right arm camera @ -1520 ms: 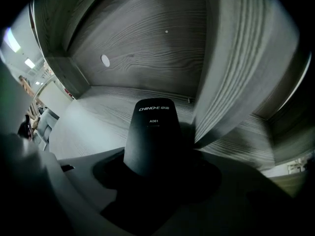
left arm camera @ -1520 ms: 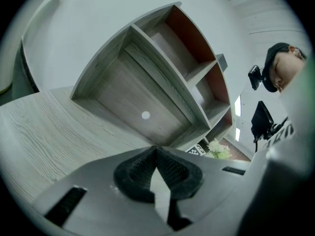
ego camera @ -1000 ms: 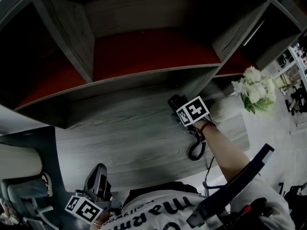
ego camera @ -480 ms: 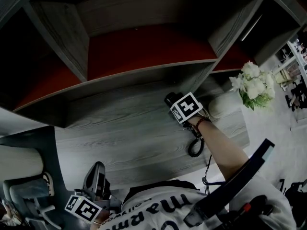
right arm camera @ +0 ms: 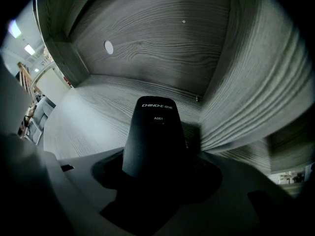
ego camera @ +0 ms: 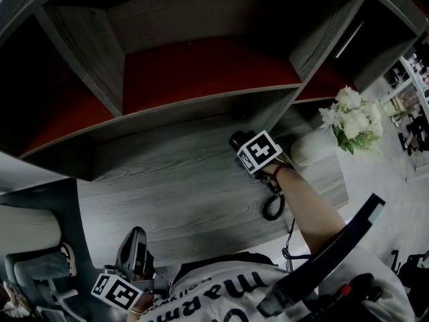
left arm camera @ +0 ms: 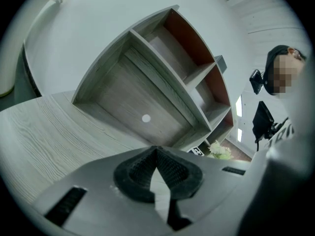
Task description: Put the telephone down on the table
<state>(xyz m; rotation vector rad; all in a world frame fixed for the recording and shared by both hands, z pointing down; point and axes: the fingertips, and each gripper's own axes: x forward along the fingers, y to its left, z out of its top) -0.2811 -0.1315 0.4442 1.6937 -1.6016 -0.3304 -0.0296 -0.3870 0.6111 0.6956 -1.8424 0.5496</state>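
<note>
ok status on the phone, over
Left gripper shut, empty. Right gripper shut on telephone handset, over table. Shelf wall close alongside, coiled cord trailing.

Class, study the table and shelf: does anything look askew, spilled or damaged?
Nothing spilled or broken. The one oddity: the telephone handset, clamped in the right tool, has its coiled cord trailing across the table and over its front edge.

black telephone handset (right arm camera: pixel 154 132) gripped in the right tool (right arm camera: pixel 156 173), pointing down at the grey table (ego camera: pixel 181 203).
</note>
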